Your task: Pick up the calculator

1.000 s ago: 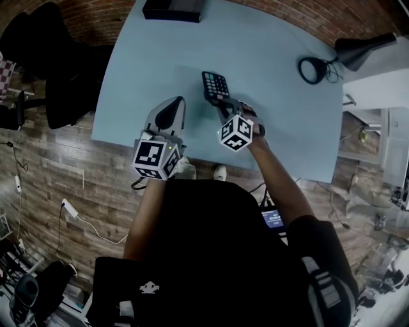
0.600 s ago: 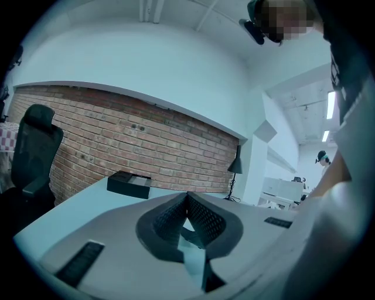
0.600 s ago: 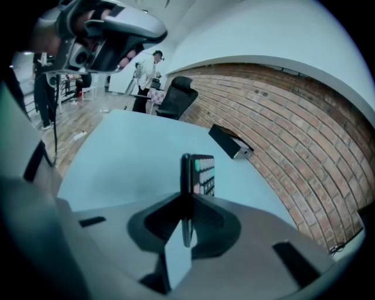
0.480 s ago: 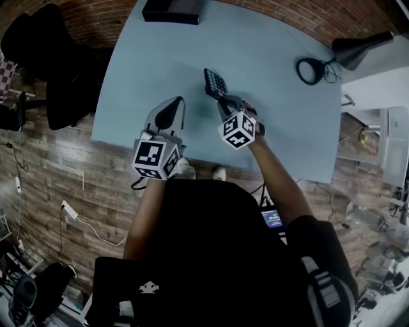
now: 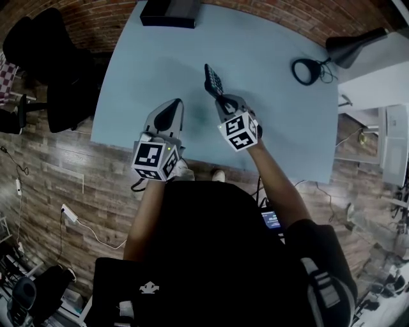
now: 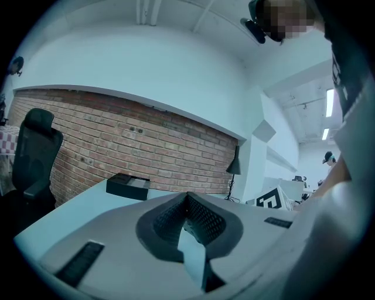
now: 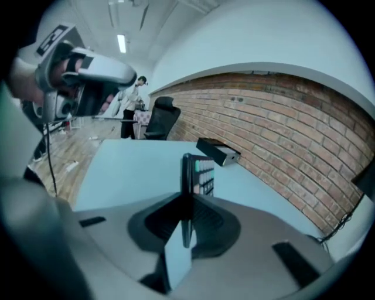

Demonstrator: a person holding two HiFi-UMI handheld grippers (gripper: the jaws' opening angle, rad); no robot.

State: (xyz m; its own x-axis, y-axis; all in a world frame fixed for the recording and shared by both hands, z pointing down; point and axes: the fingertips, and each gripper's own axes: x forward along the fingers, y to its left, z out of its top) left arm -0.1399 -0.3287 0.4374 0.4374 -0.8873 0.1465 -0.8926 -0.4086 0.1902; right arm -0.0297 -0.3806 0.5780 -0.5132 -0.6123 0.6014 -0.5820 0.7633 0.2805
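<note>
The black calculator (image 5: 213, 80) with pale keys is off the light blue table (image 5: 281, 121) and turned on edge, keys facing right in the right gripper view (image 7: 203, 174). My right gripper (image 5: 222, 100) is shut on its near end; its jaws have just been closing with the calculator between them, and the pads clamp its thin edge (image 7: 186, 205). My left gripper (image 5: 172, 107) hovers over the table's near edge, left of the right one, shut with nothing in it (image 6: 187, 204).
A black box (image 5: 169, 11) lies at the table's far edge, also seen as the black box (image 6: 128, 186) (image 7: 218, 151). A black desk lamp (image 5: 348, 46) with a round base (image 5: 305, 70) stands at the right. An office chair (image 5: 48, 60) stands left of the table.
The right gripper has risen with the calculator and rolled, so the calculator went from lying flat to standing on edge. The left gripper stayed put.
</note>
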